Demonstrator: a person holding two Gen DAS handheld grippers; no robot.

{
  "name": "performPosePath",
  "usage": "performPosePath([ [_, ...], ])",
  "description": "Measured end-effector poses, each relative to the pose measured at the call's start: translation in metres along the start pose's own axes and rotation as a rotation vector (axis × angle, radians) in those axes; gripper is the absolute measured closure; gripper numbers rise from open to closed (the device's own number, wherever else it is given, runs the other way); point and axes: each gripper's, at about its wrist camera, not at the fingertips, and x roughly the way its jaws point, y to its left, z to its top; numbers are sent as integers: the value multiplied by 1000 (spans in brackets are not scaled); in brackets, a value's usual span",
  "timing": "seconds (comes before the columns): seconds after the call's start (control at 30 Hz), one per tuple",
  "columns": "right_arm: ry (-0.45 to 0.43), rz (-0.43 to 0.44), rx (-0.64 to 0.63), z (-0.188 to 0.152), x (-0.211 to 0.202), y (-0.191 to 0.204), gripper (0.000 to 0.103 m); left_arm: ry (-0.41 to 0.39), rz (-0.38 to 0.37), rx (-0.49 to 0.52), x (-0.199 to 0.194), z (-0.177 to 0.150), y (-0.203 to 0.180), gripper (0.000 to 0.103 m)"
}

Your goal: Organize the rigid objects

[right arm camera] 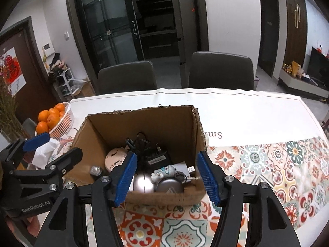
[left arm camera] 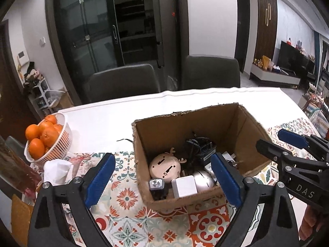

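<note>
— Two grippers: what state?
— Left gripper (left arm camera: 162,182) gapes wide, empty; right gripper (right arm camera: 166,180) stands parted, empty too.
— And the objects?
— Piled in the box (left arm camera: 164,130) on the surface (left arm camera: 115,121).

A cardboard box (left arm camera: 197,131) stands on the surface (left arm camera: 115,119), partly on a patterned cloth (left arm camera: 127,197). In it lie a round toy (left arm camera: 164,165), a tangle of cables (left arm camera: 195,144) behind that, and a small cube charger (left arm camera: 184,186) at the near wall. Left of the box sits a basket of oranges (left arm camera: 48,136), with crumpled tissue (left arm camera: 56,169) before it. Two chairs (right arm camera: 127,77) stand behind the surface.
</note>
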Motion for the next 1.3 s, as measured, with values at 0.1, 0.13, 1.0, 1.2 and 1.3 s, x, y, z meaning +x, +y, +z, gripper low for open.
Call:
performPosePath([
  [0.1,-27,-17,-8,-7,-19,4,41,-32,1,-16,-18,-6,2,5],
  [0.13,-35,-22,-12,-8,-24,6,41,-40,-2,-21,-23,-9,3,5],
  [1.0,-246,-126,-11,-92,-161,27,22,-250,60,-33,-151,-96,1,0],
  [1.2,-265,-144,-29,-109,-175,33,19,-247,56,-41,-165,-115,0,0],
  [1.3,-271,-141,-29,-114,-180,33,19,-251,59,-44,-173,-122,-2,0],
])
